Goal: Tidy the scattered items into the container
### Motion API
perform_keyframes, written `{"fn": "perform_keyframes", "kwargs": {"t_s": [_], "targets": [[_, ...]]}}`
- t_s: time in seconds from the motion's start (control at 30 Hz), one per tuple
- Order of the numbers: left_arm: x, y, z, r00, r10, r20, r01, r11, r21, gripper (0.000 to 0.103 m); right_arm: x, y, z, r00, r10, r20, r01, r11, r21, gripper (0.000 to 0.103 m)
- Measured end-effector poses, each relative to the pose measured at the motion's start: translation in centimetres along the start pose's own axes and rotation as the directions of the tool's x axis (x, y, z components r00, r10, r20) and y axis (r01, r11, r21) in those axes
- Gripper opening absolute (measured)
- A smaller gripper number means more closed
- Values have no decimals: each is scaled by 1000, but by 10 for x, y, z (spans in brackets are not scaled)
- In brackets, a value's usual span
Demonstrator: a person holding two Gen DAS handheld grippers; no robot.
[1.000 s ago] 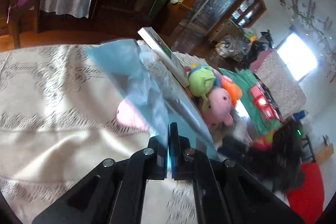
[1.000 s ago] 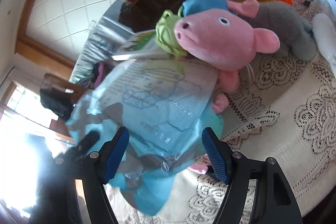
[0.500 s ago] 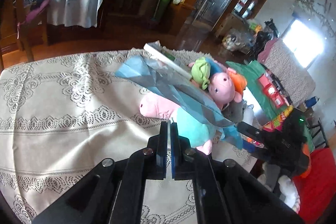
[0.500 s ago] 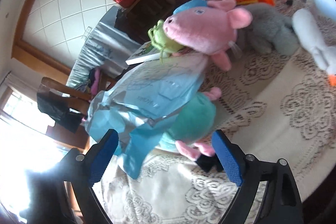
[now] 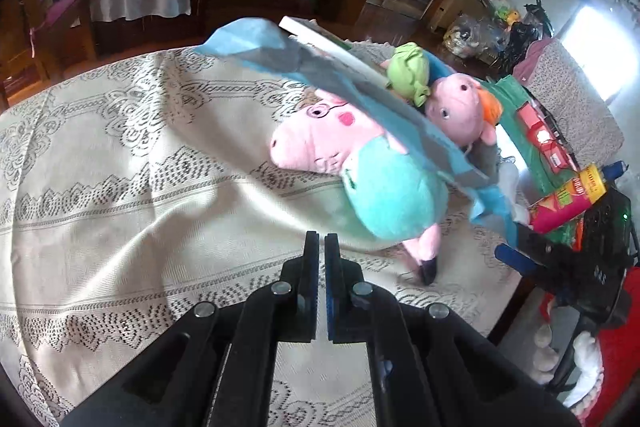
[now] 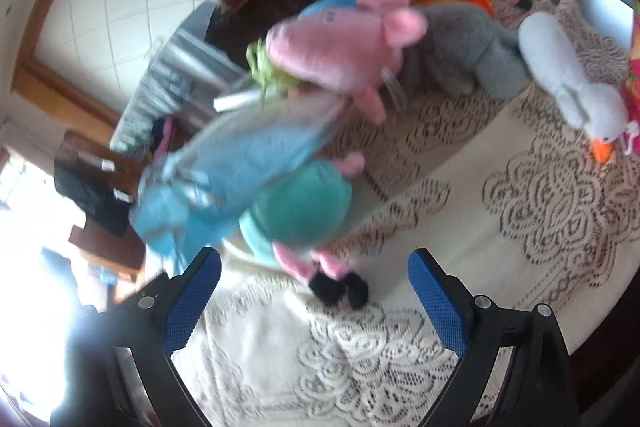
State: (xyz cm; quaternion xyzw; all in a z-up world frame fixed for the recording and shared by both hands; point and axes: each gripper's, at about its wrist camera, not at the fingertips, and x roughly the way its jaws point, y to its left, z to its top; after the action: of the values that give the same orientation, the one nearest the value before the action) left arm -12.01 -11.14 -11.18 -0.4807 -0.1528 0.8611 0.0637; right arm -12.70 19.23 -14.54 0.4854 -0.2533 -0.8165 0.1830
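- Nearest of all, the left gripper point(image 5: 321, 247) is seen with its pads pressed almost together, only a thin slit between them and nothing pinched; it hangs over the lace tablecloth point(image 5: 120, 187), just short of the toys.
- The right gripper point(image 6: 314, 299) is spread wide and empty; the black feet of the teal-bodied pig plush point(image 6: 298, 213) lie just ahead of the gap between its fingers, near the table's edge.
- In the left view the same pig plush point(image 5: 360, 179) is found lying on its side, head toward the table's middle; the blue plastic bag point(image 5: 288, 67), taken here to be the container, is draped loosely over it, touching its back.
- The bag's mouth cannot be made out; if the pig is seized now, film may be caught along with plush and the bag dragged off.
- With the bag held by neither claw, it could slide or collapse when nudged; the right view is blurred, so exact contact cannot be judged.
- Farther off, a pink pig plush point(image 5: 456, 107), a green toy point(image 5: 408, 71) and a flat book point(image 5: 332, 47) are heaped toward the far edge; a careless pull could topple them.
- A grey plush point(image 6: 468, 47) and a white goose plush point(image 6: 572, 91) are left scattered beyond; the goose lies near the edge and could be knocked off.
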Motion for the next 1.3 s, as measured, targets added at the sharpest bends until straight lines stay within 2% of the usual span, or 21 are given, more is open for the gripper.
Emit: {"fn": "perform_keyframes", "kwargs": {"t_s": [0.1, 0.17, 0.23, 0.3, 0.37, 0.43, 0.57, 0.63, 0.7, 0.77, 0.93, 1.0, 1.13, 1.3], "targets": [[1, 9, -4, 1000, 29, 0, -29, 1000, -9, 2, 14, 6, -12, 999, -3, -50, 0, 999, -53, 95], [7, 17, -5, 997, 29, -66, -30, 999, -18, 2, 23, 11, -18, 997, -4, -78, -1, 998, -69, 95], [15, 25, -7, 989, 62, -135, -64, 998, -11, 2, 31, 15, -21, 995, -6, -97, -1, 997, -79, 95], [11, 26, -9, 981, 176, -80, -174, 984, 35, 2, 35, 22, -24, 994, -15, -104, 4, 995, -102, 95], [6, 25, -11, 979, 202, -35, -199, 978, 66, 2, 38, 27, -25, 994, -28, -107, 15, 992, -123, 95], [2, 28, -11, 989, 139, -41, -137, 989, 50, 3, 41, 30, -26, 993, -37, -114, 22, 990, -136, 95], [-5, 30, -9, 998, 50, -49, -49, 998, 28, 3, 45, 35, -32, 992, -33, -122, 15, 989, -147, 95], [-2, 30, -9, 995, 27, -92, -25, 999, 24, 3, 46, 37, -35, 992, -30, -125, 11, 989, -149, 95], [2, 32, -9, 991, 51, -125, -49, 999, 22, 3, 47, 38, -37, 991, -27, -131, 8, 989, -146, 95], [0, 30, -10, 993, 41, -110, -38, 999, 31, 3, 47, 40, -39, 991, -17, -135, -4, 989, -150, 95], [-10, 29, -8, 993, -76, -89, 70, 995, -74, 3, 49, 65, -55, 988, 81, -135, -107, 974, -202, 95], [-15, 26, -4, 993, -95, -73, 89, 992, -91, 3, 51, 77, -62, 988, 97, -118, -122, 966, -227, 95], [-18, 16, -1, 982, -150, -113, 137, 983, -119, 3, 53, 100, -70, 988, 143, -60, -154, 953, -260, 95], [-20, 10, -3, 978, -169, -118, 154, 980, -126, 3, 55, 121, -77, 983, 171, -63, -182, 924, -337, 95]]}}
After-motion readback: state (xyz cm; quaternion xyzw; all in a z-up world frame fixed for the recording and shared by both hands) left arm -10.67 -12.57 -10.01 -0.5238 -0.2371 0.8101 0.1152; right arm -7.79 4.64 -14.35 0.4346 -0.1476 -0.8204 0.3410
